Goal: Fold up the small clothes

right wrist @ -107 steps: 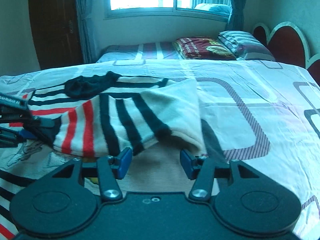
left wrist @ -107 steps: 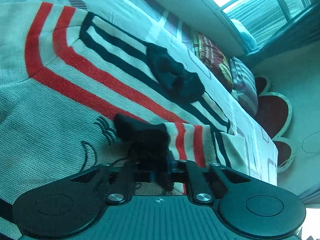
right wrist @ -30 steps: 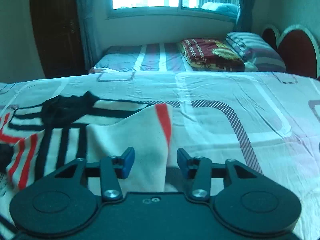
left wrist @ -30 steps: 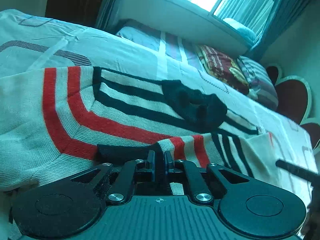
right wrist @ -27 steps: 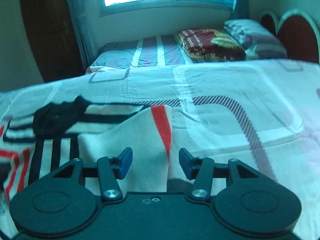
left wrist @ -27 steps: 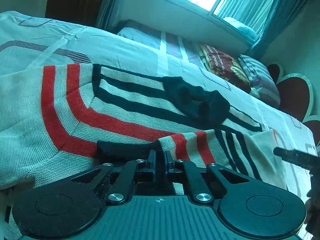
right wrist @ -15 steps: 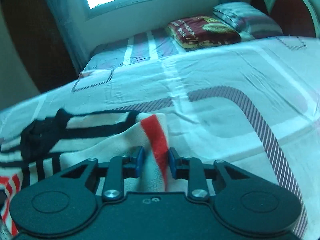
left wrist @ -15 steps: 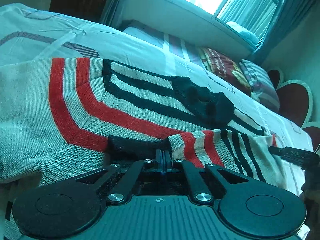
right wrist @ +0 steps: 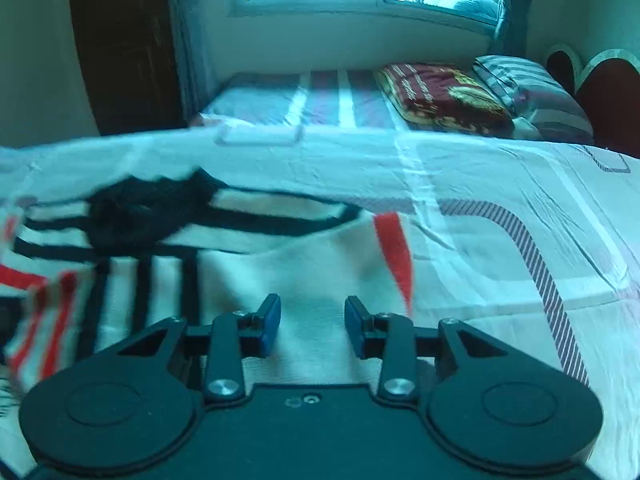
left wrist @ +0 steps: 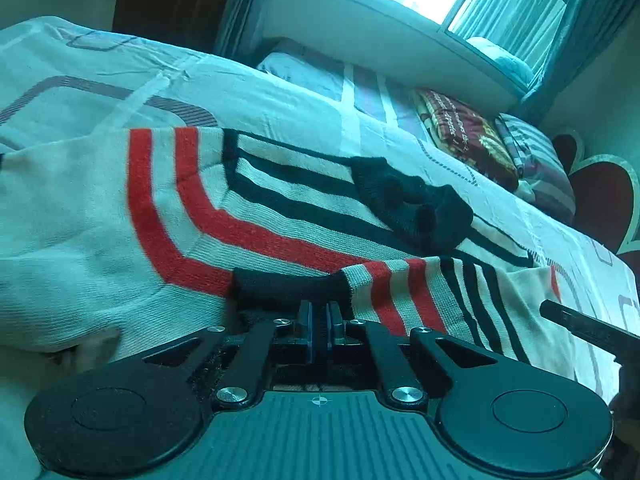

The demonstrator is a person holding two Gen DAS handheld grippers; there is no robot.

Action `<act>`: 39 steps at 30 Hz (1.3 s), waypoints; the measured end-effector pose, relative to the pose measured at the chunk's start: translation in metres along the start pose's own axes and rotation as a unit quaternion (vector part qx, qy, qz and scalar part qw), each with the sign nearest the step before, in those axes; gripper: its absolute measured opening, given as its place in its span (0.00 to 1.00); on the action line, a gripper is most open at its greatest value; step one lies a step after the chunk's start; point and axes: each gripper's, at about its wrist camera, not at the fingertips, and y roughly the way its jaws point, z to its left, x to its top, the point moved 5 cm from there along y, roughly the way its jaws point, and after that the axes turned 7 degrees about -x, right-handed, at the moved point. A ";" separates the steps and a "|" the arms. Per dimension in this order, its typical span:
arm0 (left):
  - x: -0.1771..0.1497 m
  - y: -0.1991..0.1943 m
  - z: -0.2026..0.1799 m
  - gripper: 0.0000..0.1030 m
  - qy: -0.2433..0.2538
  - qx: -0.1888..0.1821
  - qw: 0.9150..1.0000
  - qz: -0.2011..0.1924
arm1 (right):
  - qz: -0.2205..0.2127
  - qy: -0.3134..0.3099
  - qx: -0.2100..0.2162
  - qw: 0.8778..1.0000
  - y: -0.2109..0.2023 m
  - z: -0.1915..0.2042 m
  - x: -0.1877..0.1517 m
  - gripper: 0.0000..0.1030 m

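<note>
A cream knit sweater [left wrist: 100, 216] with red and black stripes lies spread on the bed, its black collar [left wrist: 408, 204] toward the pillows. My left gripper [left wrist: 319, 316] is shut on the sleeve's black cuff [left wrist: 280, 286], with the striped sleeve folded across the body. In the right wrist view the sweater [right wrist: 312, 268] lies below my right gripper [right wrist: 312, 322], which is open with cream fabric between and under its blue pads. The right gripper also shows at the right edge of the left wrist view [left wrist: 580, 326].
The bed sheet [right wrist: 500, 184] is white with grey rounded-rectangle patterns. A second bed with a red patterned blanket [right wrist: 440, 94] and striped pillow [right wrist: 528, 88] stands behind, under a window. A red heart-shaped headboard [left wrist: 600, 200] is at the right.
My right gripper closed on the sweater's red-striped edge half a second ago and has now opened and let it go. My left gripper stays shut on the cuff, having carried the sleeve across the body.
</note>
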 end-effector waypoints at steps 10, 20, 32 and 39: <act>-0.020 -0.086 0.073 0.44 -0.093 0.072 0.993 -0.028 | -0.001 -0.038 0.101 0.994 -0.053 0.093 -0.032 0.44; -0.024 -0.159 0.188 0.99 -0.181 0.089 0.975 -0.089 | -0.003 -0.088 0.148 0.985 -0.078 0.221 -0.048 0.44; -0.040 -0.175 0.321 0.67 -0.349 0.026 0.927 -0.133 | 0.008 -0.111 0.156 0.981 -0.075 0.319 -0.057 0.44; -0.039 -0.164 0.350 0.17 -0.396 0.011 0.904 -0.161 | 0.003 -0.111 0.137 0.984 -0.068 0.327 -0.055 0.44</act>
